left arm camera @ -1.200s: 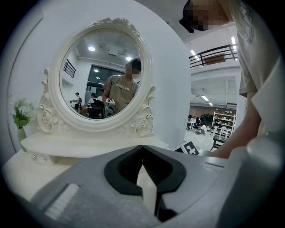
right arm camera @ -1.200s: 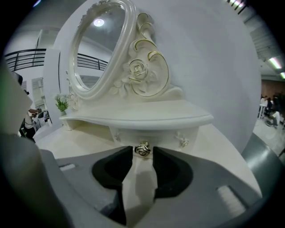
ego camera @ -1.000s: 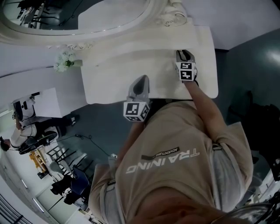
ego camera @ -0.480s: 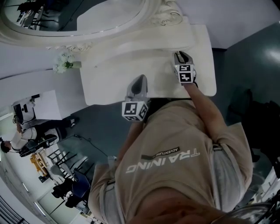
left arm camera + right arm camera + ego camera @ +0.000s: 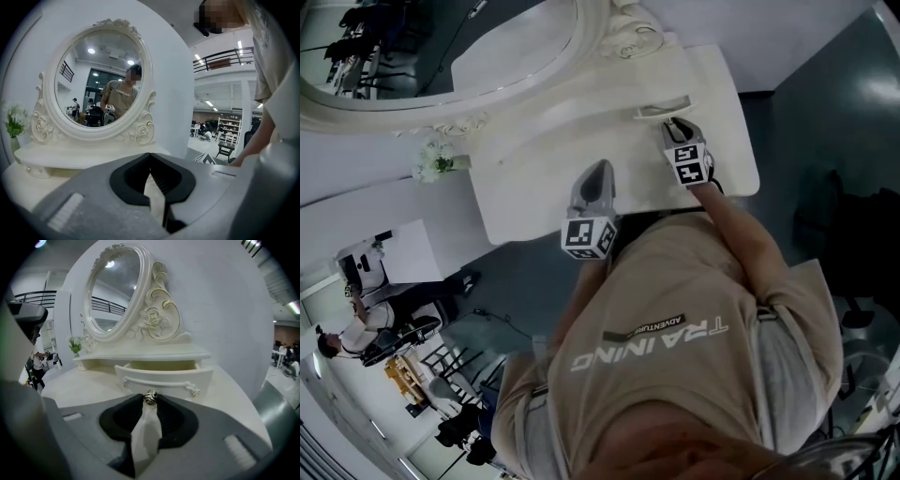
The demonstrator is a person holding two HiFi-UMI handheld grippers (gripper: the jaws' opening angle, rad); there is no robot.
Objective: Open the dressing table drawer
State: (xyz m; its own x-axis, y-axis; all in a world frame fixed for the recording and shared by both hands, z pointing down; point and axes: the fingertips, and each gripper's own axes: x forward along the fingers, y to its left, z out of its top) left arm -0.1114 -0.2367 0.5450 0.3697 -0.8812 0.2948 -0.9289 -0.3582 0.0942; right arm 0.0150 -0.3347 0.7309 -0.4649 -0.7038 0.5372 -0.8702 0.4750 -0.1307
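Note:
The white dressing table [image 5: 534, 192] has a small drawer [image 5: 664, 110] under its mirror shelf, and it stands partly pulled out. In the right gripper view the drawer front [image 5: 164, 377] with its carved trim faces me, the hollow behind it showing. My right gripper [image 5: 150, 401] is shut on the drawer's metal knob [image 5: 150, 397], which sits pinched at the jaw tips. In the head view the right gripper [image 5: 675, 127] reaches over the table's right part. My left gripper [image 5: 598, 178] hovers at the table's front edge, its tips [image 5: 150, 157] meeting with nothing between them.
An oval mirror [image 5: 441, 47] in a carved white frame stands at the back of the table. A small vase of flowers [image 5: 439, 161] sits at the table's left end. People and chairs [image 5: 384, 319] are on the floor to the left.
The right gripper has drawn back toward me with the knob, and the drawer now shows out from under the shelf. The left gripper has stayed at the front edge.

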